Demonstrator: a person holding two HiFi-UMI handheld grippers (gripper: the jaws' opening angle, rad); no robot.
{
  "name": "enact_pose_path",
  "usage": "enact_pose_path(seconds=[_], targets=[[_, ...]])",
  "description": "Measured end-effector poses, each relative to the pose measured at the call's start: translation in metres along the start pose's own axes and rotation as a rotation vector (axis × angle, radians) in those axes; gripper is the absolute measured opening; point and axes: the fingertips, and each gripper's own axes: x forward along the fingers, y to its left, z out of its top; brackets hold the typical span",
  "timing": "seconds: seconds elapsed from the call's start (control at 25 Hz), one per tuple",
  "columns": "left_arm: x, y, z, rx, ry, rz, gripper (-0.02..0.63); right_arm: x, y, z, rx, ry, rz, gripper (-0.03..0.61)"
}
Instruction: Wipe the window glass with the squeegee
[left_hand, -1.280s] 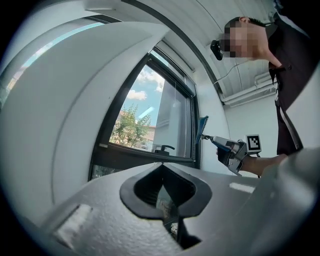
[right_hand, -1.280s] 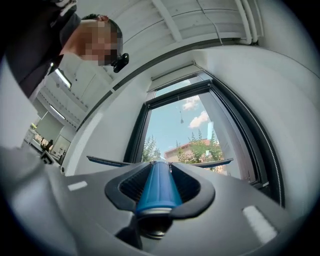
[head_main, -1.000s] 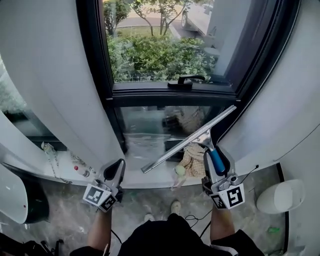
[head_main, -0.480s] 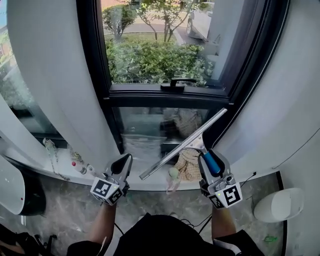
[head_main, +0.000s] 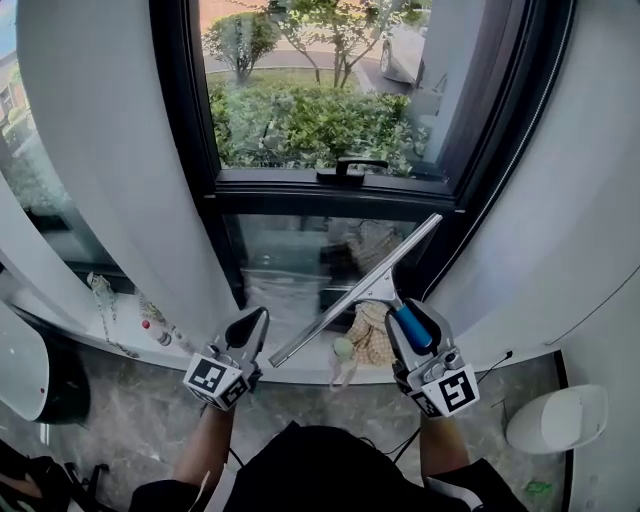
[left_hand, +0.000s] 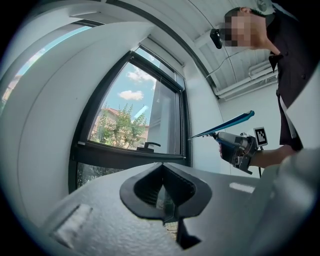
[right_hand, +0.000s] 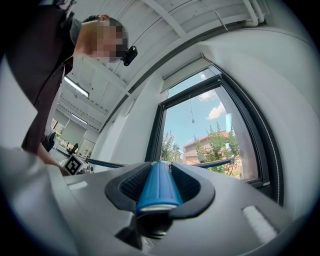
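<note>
From where I stand, little has changed in the last second: the long squeegee with its slim metal blade and blue plastic handle (head_main: 355, 290) has kept almost the same place against the black-framed window glass (head_main: 310, 100). Only the left gripper (head_main: 248, 332) has crept a little inward and upward towards the sill. I take that to mean the wipe has not begun, and the person is still lining up rather than stroking. The right gripper (head_main: 415, 318) is clamped on the blue handle, which fills the hollow between its pads and sticks out towards its camera. The blade rises from there on a slant, its far tip up near the right side of the frame below the black window handle (head_main: 345, 168) and its near tip low towards the left gripper. Seen from the left gripper's side, the squeegee hangs in the room air, apart from the pane, so no rubber is on the glass yet. The left gripper has its jaw tips drawn together with nothing between them, and it hovers by the sill. The blade looks straight and clean, a thin bright strip on a short metal neck, and I see no water on it.
</note>
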Motion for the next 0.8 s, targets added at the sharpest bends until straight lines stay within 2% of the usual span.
enact_pose_path(seconds=[0.24, 0.8], targets=[[0.0, -0.0019, -0.0066, -0.006, 0.023, -0.004, 0.0, -0.0009, 0.0123, -0.0024, 0.039, 0.018, 0.038, 0.132], [0.0031, -0.0038, -0.0048, -0.03, 0.019, -0.005, 0.0, -0.0032, 0.0129, -0.002, 0.069, 0.004, 0.033, 0.132]])
